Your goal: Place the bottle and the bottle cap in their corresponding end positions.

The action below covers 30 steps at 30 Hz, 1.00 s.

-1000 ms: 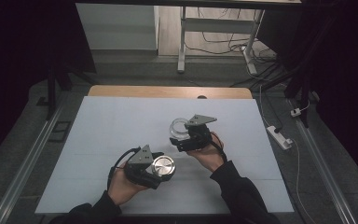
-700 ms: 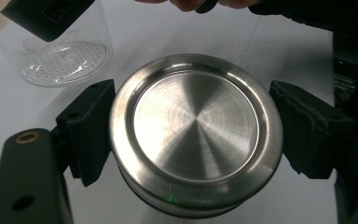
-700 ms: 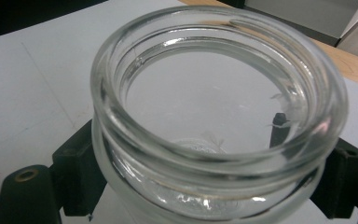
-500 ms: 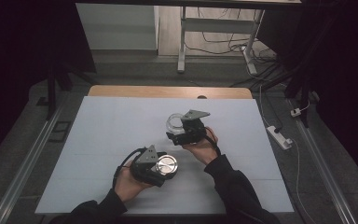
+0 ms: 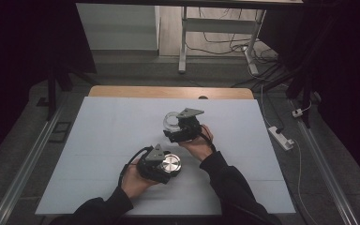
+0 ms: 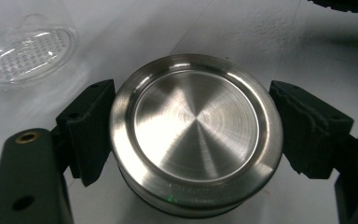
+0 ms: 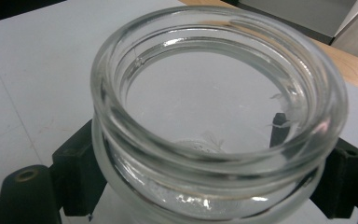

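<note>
Glass jar (image 7: 219, 116) base cut off; steel lid (image 6: 196, 135) underside hidden.

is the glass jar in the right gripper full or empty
Empty: the right gripper view looks through the glass jar, clamped in the right gripper, onto the white table.

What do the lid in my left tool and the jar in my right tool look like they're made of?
The lid looks like brushed steel: silvery, with fine circular marks and soft glare. The jar looks like thick clear glass: the white table shows through its wall, and the rim carries bright highlights. A hard clear plastic cannot be ruled out.
</note>
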### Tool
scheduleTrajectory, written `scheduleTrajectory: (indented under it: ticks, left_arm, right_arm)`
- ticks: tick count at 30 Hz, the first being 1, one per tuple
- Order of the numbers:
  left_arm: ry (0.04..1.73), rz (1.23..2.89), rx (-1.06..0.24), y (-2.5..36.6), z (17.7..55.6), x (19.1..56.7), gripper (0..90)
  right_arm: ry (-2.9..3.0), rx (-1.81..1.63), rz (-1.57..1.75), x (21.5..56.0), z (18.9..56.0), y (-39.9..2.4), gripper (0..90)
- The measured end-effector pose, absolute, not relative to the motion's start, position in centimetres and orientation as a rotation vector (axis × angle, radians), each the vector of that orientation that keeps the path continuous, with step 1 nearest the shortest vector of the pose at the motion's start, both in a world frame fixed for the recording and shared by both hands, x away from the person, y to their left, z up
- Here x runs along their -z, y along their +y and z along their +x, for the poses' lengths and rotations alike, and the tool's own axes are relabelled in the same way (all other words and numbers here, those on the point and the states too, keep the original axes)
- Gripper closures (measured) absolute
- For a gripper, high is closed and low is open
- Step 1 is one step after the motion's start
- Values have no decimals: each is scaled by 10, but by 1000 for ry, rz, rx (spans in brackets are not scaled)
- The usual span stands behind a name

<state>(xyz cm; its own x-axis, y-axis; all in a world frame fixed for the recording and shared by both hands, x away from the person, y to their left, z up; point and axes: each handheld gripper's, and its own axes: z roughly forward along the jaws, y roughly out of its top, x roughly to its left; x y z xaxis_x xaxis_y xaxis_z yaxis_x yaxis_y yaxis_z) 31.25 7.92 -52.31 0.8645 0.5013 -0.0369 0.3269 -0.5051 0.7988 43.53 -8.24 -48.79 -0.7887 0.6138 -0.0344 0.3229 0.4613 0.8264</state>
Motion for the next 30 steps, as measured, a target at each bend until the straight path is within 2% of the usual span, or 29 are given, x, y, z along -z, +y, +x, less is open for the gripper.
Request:
scheduleTrajectory:
  ticks: [30]
  left_arm:
    - [670,2267,-202,69,331,541,195]
  right_arm:
    - [2415,-1214,780,512,446,-77,147]
